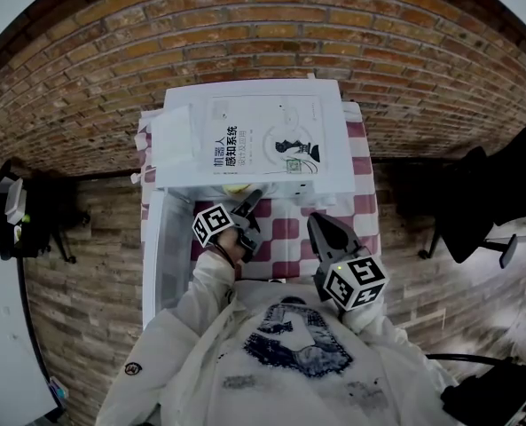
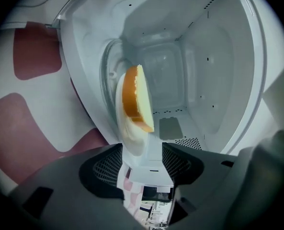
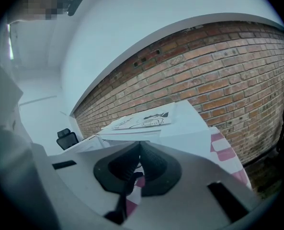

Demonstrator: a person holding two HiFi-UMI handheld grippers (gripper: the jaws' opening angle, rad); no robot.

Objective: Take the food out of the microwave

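The white microwave (image 1: 329, 174) stands with its door (image 1: 156, 256) swung open to the left. Inside the cavity (image 2: 218, 80), a white plate (image 2: 127, 133) carries an orange-and-yellow slice of food (image 2: 134, 97). The plate sits in front of the glass turntable (image 2: 108, 66), near the opening. My left gripper (image 1: 252, 201) reaches into the opening, and in the left gripper view it (image 2: 142, 150) is shut on the plate's near rim. A bit of the yellow food (image 1: 236, 187) peeks out under the microwave's front edge. My right gripper (image 1: 318, 223) hangs back over the table, shut (image 3: 140, 145) and holding nothing.
A book (image 1: 263, 140) lies on top of the microwave (image 3: 180, 123). The table wears a red-and-white checked cloth (image 1: 289, 233). A brick wall (image 1: 404, 51) stands behind the table. Black chairs stand at the right (image 1: 484, 193) and left (image 1: 32, 220).
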